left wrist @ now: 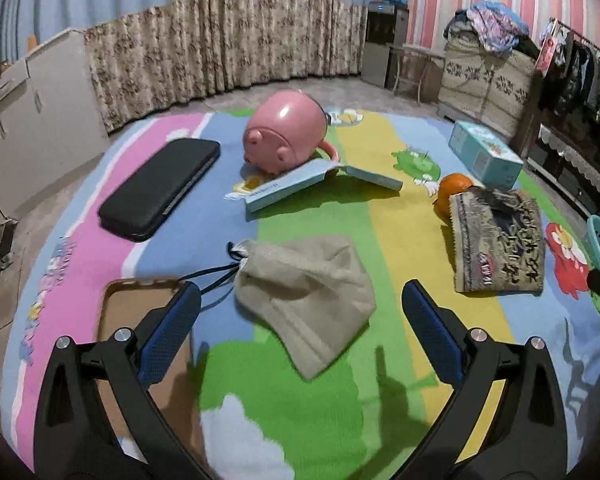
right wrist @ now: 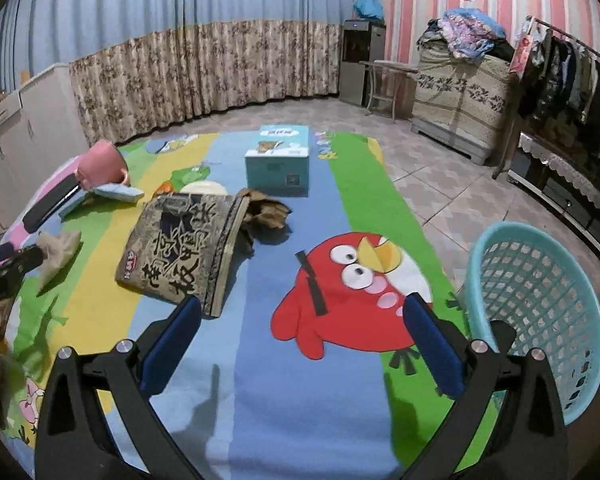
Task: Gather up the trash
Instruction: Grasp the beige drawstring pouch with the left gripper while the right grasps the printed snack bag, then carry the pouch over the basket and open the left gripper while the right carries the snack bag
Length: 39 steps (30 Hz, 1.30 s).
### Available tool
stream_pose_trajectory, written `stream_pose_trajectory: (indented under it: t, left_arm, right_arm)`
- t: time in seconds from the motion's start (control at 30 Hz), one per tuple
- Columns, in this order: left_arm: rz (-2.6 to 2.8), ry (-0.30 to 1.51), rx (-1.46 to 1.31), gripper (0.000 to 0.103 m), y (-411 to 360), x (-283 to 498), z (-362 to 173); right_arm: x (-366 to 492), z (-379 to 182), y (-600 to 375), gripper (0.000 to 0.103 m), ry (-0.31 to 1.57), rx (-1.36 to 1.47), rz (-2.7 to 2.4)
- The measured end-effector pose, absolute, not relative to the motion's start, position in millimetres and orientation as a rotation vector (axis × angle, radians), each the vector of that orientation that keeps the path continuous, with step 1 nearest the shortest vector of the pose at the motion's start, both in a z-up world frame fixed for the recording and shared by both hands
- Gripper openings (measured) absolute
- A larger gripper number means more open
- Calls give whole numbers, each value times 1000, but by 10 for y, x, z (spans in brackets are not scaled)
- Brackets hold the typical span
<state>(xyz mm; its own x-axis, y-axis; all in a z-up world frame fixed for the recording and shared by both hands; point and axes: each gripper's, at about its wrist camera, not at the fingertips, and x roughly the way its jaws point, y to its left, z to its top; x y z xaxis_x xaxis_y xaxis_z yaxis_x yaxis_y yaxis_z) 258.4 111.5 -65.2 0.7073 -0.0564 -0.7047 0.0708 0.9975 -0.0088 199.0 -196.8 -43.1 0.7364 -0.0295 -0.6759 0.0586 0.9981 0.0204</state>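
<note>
A striped cartoon mat (right wrist: 260, 360) is spread over the tiled floor, with a red bird (right wrist: 340, 292) printed on it. A teal basket (right wrist: 540, 292) is set at its right edge. A printed bag (right wrist: 180, 248) bearing large Chinese characters, too distorted to be read, is laid mid-mat, with crumpled brown paper (right wrist: 266, 212) touching its far end. A teal box (right wrist: 278, 160) is placed beyond; its label is too small to be read. A grey pouch (left wrist: 304, 300) is seen just ahead of the left gripper (left wrist: 300, 336), whose jaws are spread and empty. The right gripper (right wrist: 302, 344) is likewise spread, nothing held. An orange (left wrist: 450, 194) is tucked behind the bag.
</note>
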Motion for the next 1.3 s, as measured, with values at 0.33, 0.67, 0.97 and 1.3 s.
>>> stream_pose_trajectory:
  t: [0.33,0.67,0.97,1.3]
  left_arm:
    - [-98,857,-11,62,1090,2852,-780]
    - [-67,832,-48,14,1184,2821,-754]
    - [-51,792,-62,10,1193,2706,-571]
    - [-87,637,-28,10,859,2363,146]
  right_arm:
    - [2432,-621,-1571,97,811,23,-5]
    - [2533,-729,-1467,25,849,60,92]
    - [2207,-336,-1781,10,729,104,117]
    - [1797,61,-2522,10,608,208,70]
